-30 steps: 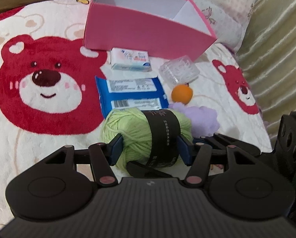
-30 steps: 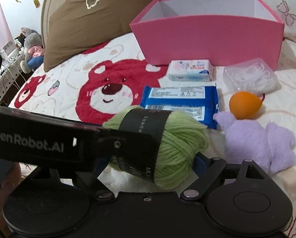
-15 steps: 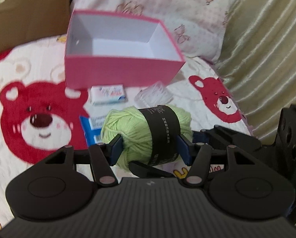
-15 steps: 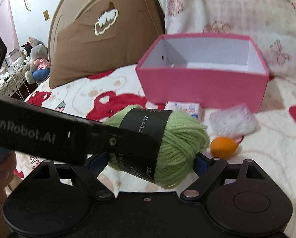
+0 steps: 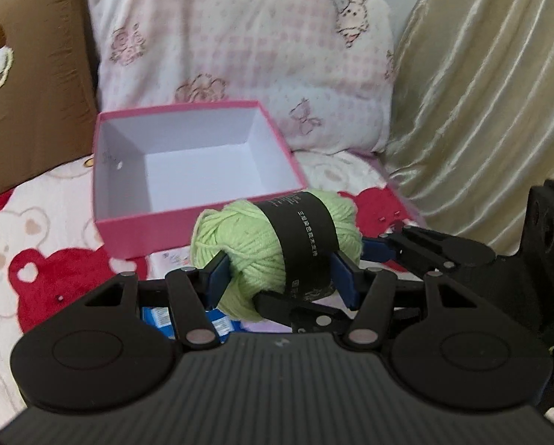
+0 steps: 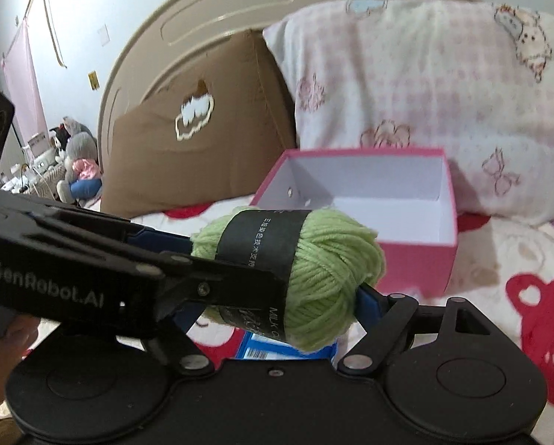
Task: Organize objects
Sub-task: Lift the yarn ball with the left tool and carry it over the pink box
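Black plastic nearest the lens in both wrist views. Left tongs (image 5: 280, 274) narrowed onto a ball of light green yarn (image 5: 239, 244), blue pads pressed into its two sides just beside the black paper band. Held clear of the bed, tilted forward and down. Right tongs (image 6: 277, 306) reaching in from the other side around the same ball, wider set, jaws just closing, the yarn between them. One blue pad against the end of the ball; the other hidden behind the left tongs, so no telling whether clamped. A little of a hand (image 6: 6, 337) visible at the left edge of the right wrist view, behind the crossing tongs.

Below the yarn, a blue packet (image 5: 158, 319) flat on the bed cover (image 5: 35, 259): white plush fabric printed with red bears. Just beyond the ball, a pink box (image 5: 147, 233), open at the top, white inside, nothing visible in it, resting on the same cover.

Behind the box, a pink checked pillow (image 5: 239, 55) leaning upright, with a brown cushion (image 5: 28, 92) bearing a white cloud patch beside it. Farther back a beige curved headboard (image 6: 221, 11). Pale gold curtain (image 5: 481, 92) in folds along one side of the bed. On the other side, far off, plush toys (image 6: 76, 155) in a heap and a pale wall.
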Demonstrator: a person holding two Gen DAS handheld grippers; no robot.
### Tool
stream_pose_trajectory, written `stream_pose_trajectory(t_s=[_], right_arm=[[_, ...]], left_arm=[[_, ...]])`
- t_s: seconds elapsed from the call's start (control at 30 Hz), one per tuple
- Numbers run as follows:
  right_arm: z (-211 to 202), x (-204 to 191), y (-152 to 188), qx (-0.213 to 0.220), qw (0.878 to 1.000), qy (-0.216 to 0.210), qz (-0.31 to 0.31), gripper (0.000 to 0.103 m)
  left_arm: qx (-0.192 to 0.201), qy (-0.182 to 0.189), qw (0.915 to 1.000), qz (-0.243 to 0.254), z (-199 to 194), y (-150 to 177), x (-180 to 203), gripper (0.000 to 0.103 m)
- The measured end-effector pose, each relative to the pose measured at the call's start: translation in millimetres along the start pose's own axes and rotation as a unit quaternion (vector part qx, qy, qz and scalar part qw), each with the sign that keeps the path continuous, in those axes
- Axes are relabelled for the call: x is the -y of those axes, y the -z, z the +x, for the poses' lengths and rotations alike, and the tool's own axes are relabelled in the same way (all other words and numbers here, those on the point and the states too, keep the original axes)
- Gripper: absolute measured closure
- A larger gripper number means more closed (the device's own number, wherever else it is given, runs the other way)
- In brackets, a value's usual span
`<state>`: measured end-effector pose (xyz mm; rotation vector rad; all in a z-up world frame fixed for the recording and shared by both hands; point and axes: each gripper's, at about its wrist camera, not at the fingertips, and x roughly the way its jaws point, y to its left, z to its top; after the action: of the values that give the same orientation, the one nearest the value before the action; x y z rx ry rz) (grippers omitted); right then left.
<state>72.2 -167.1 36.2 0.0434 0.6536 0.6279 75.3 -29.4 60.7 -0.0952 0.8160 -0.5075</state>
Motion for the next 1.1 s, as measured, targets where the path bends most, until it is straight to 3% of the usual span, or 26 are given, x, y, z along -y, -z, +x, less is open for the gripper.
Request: stream_pose_trajectory(t_s=[0.37,0.53,0.8,1.1], right_arm=[[-10,42,-39,0.01,1.0,0.006,0.026,0.019],[1,52,-49,-0.001,1.0,0.014,0.011,0.019],[47,61,-76,-0.032,0.999,0.012,-0.024,0.019],[83,75,-94,-0.025,1.0,-0.012,-0.013,0.019]], left_arm=[[0.002,0.023,0.9997,0.009,25,-46,20,0.046],[-0.009,0.038,0.9989,-0.025,47,-56,3,0.046],[-0.014,0.014,0.9991,-0.038,70,-77,-28,0.046],[-0.007,0.001,0.999,-0.044,92,-96,-53,0.046]])
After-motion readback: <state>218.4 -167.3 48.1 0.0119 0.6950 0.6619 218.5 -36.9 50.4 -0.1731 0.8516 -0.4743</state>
